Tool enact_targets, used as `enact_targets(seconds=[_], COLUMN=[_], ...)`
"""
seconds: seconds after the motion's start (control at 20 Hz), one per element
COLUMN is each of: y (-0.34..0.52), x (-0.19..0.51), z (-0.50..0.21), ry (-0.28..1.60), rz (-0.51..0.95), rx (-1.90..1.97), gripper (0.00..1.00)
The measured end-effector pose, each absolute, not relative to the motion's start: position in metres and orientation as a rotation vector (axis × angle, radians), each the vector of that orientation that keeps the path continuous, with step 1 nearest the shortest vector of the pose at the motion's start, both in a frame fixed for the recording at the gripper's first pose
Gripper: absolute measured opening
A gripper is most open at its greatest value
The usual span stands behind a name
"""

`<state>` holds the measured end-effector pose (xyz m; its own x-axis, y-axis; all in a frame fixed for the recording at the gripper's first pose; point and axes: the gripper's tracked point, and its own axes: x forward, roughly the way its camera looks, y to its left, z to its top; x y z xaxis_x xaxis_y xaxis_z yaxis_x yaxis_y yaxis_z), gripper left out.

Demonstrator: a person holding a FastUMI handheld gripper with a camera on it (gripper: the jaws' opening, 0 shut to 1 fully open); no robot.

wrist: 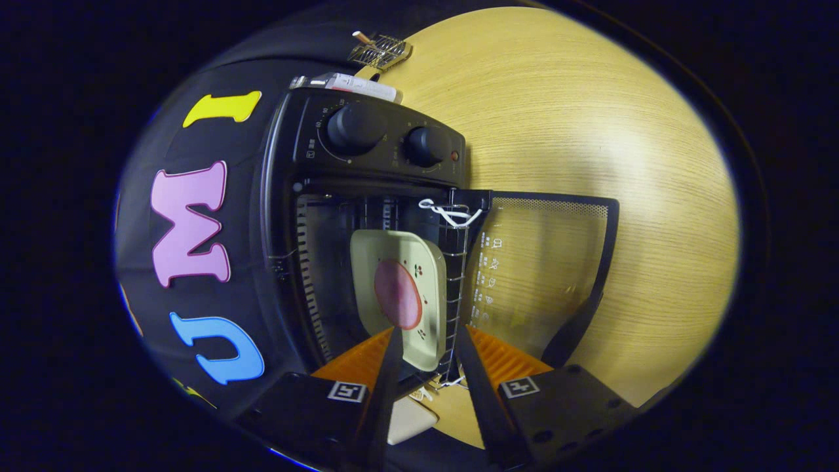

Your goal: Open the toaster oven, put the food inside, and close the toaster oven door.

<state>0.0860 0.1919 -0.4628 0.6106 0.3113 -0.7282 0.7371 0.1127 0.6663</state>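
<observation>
With the plate (pixel 400 295) already inside the toaster oven (pixel 367 216), the released tool (pixel 429 334) sits beside the open door (pixel 547 262), which reaches across the tabletop (pixel 590 118).

Plate (pixel 400 288) inside toaster oven (pixel 367 216), just ahead of parted gripper (pixel 426 341) fingers.

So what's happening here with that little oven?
A person is working a handheld gripper at a toaster oven on a wooden table. The glass door hangs open, and a plate carrying a pink slice of food sits inside on the wire rack. The fingers are spread apart just ahead of the plate, gripping nothing. The door isn't closed yet.
</observation>
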Motion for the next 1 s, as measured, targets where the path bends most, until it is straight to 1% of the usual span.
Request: enact_targets(seconds=[0.1, 0.15, 0.3, 0.55, 0.7, 0.8, 1.0], y=[0.194, 0.193, 0.184, 0.164, 0.171, 0.183, 0.191], x=[0.053, 0.044, 0.017, -0.017, -0.032, -0.042, -0.039], z=[-0.455, -0.456, -0.451, -0.471, -0.489, -0.506, -0.536], ry=[1.02, 1.02, 1.002, 0.964, 0.969, 1.009, 1.047], rz=[-0.273, -0.223, -0.104, 0.069, 0.156, 0.193, 0.187], rx=[1.324, 1.231, 1.006, 0.455, 0.253, 0.193, 0.108], gripper=[0.87, 1.0, 0.98, 0.98, 0.99, 0.99, 0.99])
